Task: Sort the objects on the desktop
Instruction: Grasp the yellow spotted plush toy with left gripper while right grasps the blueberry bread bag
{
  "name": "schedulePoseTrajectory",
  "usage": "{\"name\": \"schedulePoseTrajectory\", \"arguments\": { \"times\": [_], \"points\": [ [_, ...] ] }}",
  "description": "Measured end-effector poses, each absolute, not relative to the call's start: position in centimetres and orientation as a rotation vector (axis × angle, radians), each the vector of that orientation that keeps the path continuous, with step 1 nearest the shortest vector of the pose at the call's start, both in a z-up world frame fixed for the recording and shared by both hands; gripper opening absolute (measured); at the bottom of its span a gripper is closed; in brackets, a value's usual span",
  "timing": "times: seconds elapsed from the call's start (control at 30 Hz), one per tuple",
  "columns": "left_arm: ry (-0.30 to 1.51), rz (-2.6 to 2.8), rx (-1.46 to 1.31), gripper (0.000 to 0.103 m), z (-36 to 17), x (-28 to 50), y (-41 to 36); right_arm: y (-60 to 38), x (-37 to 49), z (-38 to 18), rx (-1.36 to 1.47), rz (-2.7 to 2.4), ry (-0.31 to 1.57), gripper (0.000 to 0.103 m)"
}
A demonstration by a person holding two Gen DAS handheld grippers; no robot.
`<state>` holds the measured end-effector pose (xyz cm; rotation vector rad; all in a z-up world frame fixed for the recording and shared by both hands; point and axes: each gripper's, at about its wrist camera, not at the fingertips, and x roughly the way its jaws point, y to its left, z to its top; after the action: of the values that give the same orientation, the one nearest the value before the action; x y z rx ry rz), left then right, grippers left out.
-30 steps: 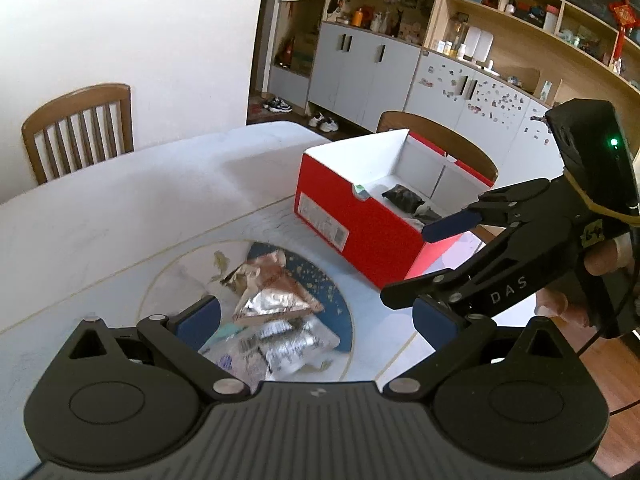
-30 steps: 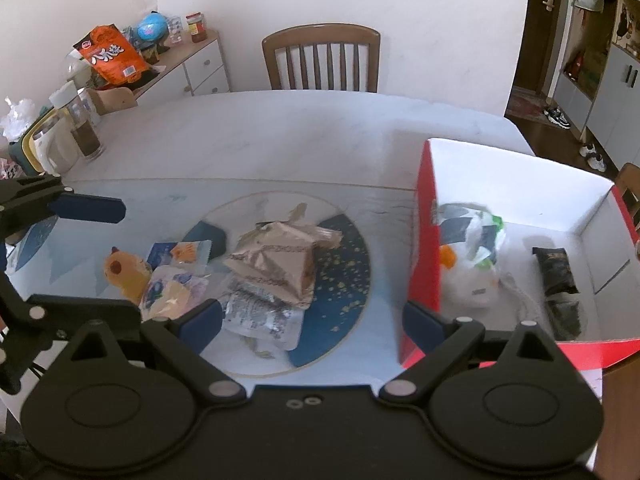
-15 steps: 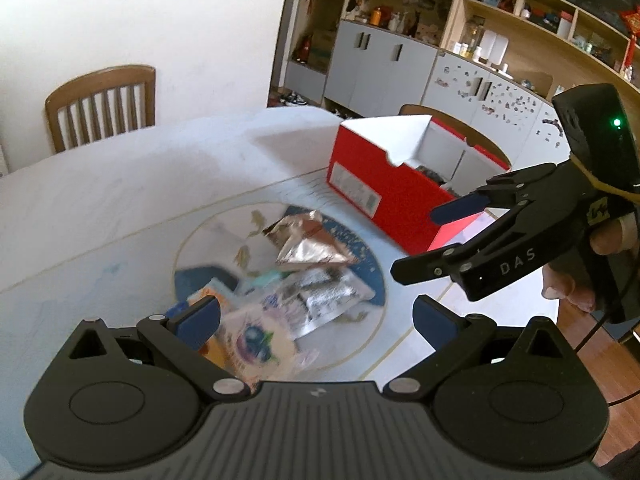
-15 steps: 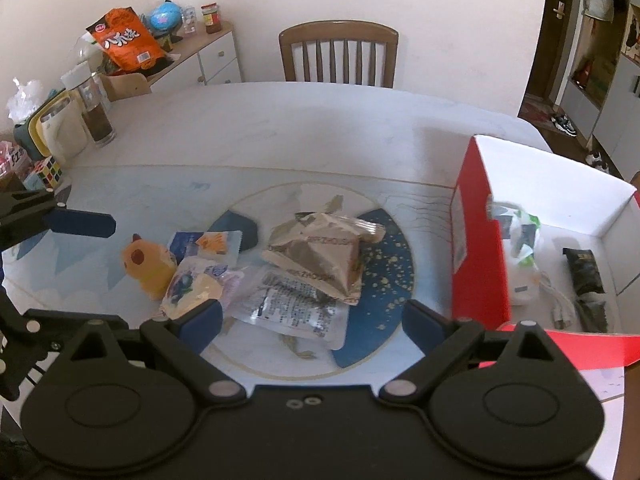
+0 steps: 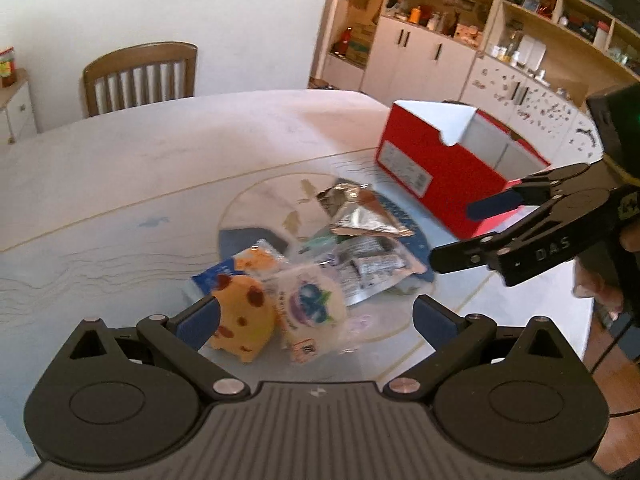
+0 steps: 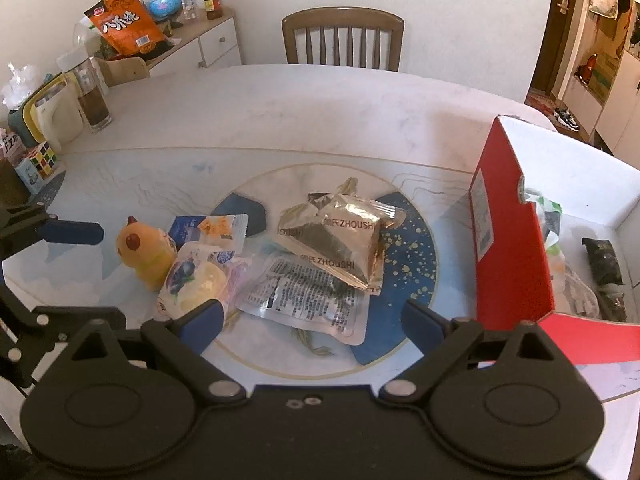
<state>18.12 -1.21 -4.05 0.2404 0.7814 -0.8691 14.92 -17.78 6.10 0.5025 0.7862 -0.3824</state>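
The left gripper (image 5: 316, 318) has its fingers spread wide and holds nothing; the yellow toy (image 5: 240, 320) and a blueberry snack packet (image 5: 310, 304) lie between them on the desk (image 5: 120, 184). To the right, the silver printed pouch (image 6: 308, 296) lies under the gold foil packet (image 6: 340, 240), both in the middle of the desk. The right gripper (image 6: 310, 322) is also released and empty, just before this heap. Farther right stands the red box (image 6: 512, 248), open on top, with some items already inside. Behind the heap the desk is free up to its far edge.
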Motion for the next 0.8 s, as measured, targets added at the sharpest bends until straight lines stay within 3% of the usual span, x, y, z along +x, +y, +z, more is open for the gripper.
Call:
{"name": "schedulePoseTrajectory", "arguments": {
  "times": [0.8],
  "points": [
    [0.822,-0.782,0.193,0.102,-6.4,22.6,0.9,-13.1,20.8,5.1,0.455,-0.211,0.821,0.093]
  ]
}}
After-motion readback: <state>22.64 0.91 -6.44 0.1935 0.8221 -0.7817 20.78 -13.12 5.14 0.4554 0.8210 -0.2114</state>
